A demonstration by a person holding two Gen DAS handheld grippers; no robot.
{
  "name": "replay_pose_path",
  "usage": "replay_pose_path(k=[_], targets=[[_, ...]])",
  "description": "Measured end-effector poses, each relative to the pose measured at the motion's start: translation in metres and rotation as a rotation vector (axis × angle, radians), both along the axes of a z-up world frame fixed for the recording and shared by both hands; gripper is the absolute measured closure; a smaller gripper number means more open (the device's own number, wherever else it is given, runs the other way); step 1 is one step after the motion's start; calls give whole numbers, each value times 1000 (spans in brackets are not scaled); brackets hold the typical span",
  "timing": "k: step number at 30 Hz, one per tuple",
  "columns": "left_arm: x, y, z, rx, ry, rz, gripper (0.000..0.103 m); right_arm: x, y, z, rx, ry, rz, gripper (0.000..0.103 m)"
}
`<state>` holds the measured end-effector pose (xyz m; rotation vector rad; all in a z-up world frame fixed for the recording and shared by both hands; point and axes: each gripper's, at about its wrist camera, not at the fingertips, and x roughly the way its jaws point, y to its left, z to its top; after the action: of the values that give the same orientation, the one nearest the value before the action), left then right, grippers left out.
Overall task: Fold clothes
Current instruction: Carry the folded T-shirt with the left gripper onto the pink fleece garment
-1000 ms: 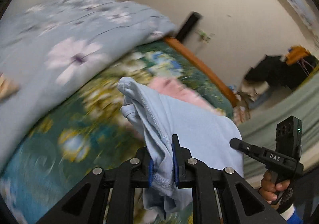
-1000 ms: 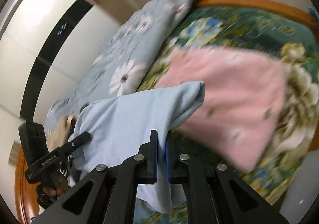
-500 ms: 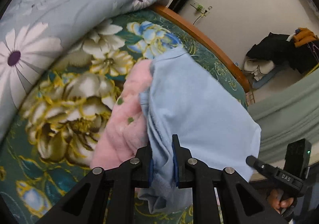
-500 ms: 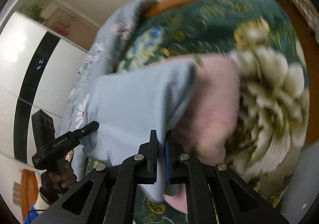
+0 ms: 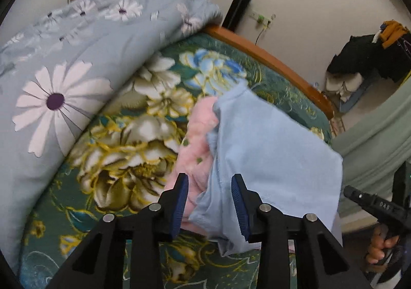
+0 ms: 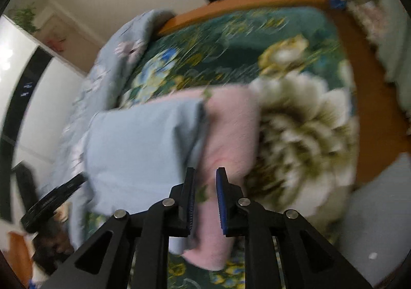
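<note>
Two garments are in play on the bed: a light-blue garment & a pink garment under it; the blue one lies folded over, a compact doubled panel w/ a rolled edge, on top of the pink piece, which already looks folded flat.

Left gripper: jaws opening, partway apart; the blue garment's bunched corner sits between them but the pads no longer pinch it, so it's let go; the rest of the blue cloth spreads ahead & to the right of the jaws; pink shows just left of that.

Right gripper: jaws opening too, only a narrow gap so far; view is motion-blurred; what shows between the pads is pink cloth, w/ the blue edge just left of the left pad; no grip seen, so I read it as released.

Progress, as a judgement: the fold on the blue piece looks done & it's being set down as the 2nd layer of a stack; left to do: pull both grippers clear w/o dragging the corners, maybe square the blue edge w/ the pink; a dark heap of clothing far ahead-right of the left jaws may or may not be part of the job; can't tell.
</note>
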<state>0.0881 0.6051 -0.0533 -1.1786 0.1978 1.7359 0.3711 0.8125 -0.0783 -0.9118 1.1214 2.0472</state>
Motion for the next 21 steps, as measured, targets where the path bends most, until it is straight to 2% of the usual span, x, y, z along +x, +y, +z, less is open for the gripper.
replay_pose_path(k=[2, 4, 6, 10, 12, 14, 17, 21], targets=[[7, 4, 3, 33, -16, -24, 65, 2, -1, 12, 18, 46, -20, 84], [18, 14, 0, 30, -14, -60, 65, -7, -5, 20, 38, 102, 13, 84], [29, 26, -7, 19, -3, -91, 65, -21, -10, 22, 55, 117, 68, 84], [31, 43, -32, -26, -18, -94, 65, -45, -5, 8, 89, 81, 108, 84], [25, 45, -40, -31, -62, -68, 65, -48, 4, -8, 53, 65, 89, 85], [25, 42, -35, -22, -75, -45, 65, -48, 5, -14, 33, 66, 84, 87], [40, 29, -21, -11, -36, -58, 64, -41, -10, -3, 70, 70, 91, 87], [63, 8, -25, -39, -50, -81, 45, -30, -48, 0, 94, 49, 100, 87]])
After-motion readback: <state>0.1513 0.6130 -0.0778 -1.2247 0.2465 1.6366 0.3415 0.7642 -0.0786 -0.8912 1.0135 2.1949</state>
